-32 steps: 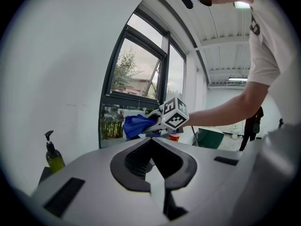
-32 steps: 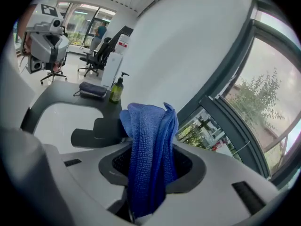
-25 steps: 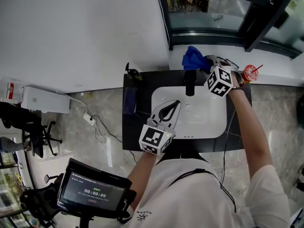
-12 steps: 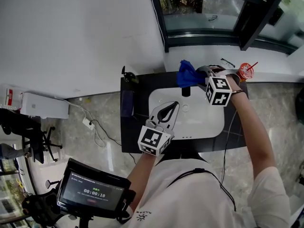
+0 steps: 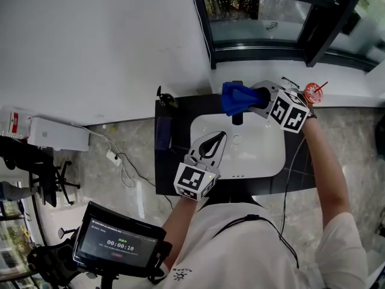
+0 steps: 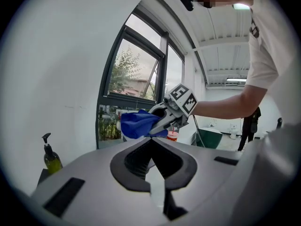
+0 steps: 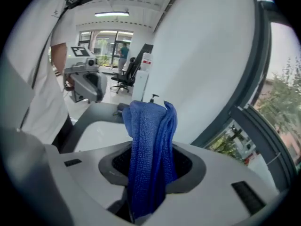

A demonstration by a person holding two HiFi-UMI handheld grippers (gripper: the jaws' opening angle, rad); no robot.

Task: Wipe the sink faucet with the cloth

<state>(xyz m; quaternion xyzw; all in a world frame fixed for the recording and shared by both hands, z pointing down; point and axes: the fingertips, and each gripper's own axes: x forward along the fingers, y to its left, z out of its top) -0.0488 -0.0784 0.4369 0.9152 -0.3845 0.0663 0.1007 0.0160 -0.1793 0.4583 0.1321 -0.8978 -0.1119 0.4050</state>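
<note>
**Cloth clamped over the faucet, left gripper empty**

Your right gripper is clamped on the blue cloth. The cloth bunches out past the jaws and sits over the top of the black faucet, hiding its upper part. Whether the cloth actually touches the faucet cannot be told.

Your left gripper hovers in front of the faucet, over the left side of the white sink. Its jaw tips are together with nothing between them.

A soap bottle stands well to the left of the faucet, and a red cup stands well to its right.
</note>
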